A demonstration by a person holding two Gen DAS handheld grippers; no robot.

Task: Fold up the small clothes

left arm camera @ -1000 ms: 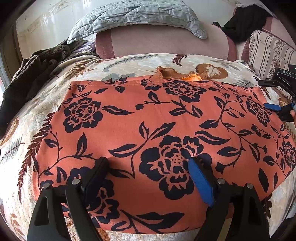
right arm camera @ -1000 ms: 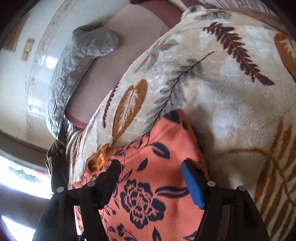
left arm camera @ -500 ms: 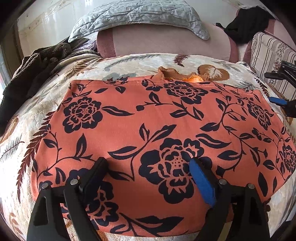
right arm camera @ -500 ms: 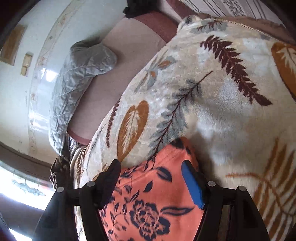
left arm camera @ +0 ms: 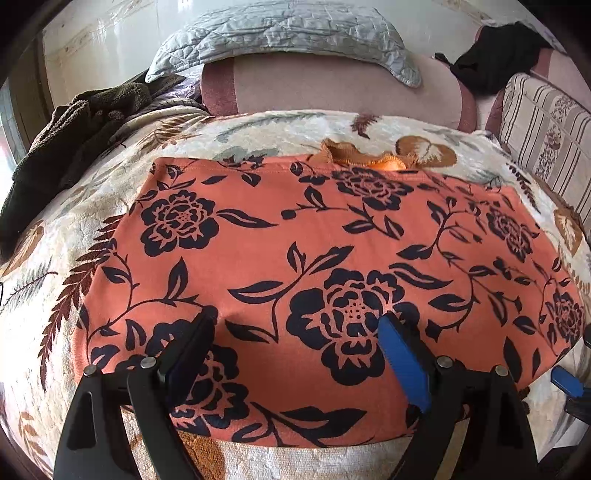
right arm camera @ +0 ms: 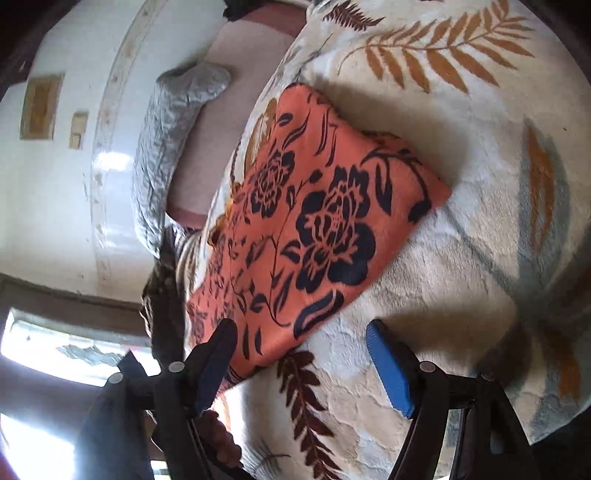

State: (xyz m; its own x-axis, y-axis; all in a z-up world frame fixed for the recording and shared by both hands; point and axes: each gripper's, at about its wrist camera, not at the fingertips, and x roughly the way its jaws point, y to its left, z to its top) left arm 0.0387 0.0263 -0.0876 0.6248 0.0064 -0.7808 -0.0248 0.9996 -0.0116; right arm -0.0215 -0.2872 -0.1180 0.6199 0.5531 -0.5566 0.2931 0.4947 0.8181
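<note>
Left gripper hangs spread wide and empty right over the near hem of the orange flowered garment, which lies flat on the leaf-patterned blanket with its long side running left to right. Right gripper, also spread and holding nothing, sits just off the garment's right-hand end. So the left is nearer; farther back, a grey pillow.

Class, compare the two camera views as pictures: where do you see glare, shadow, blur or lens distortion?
Left wrist view: even daylight, sharp; the fisheye bows the floral garment and blanket into a dome. Right wrist view: tilted, blown-out window glare at lower left, soft motion blur, and the garment's raised corner casts a shadow on the blanket.
</note>
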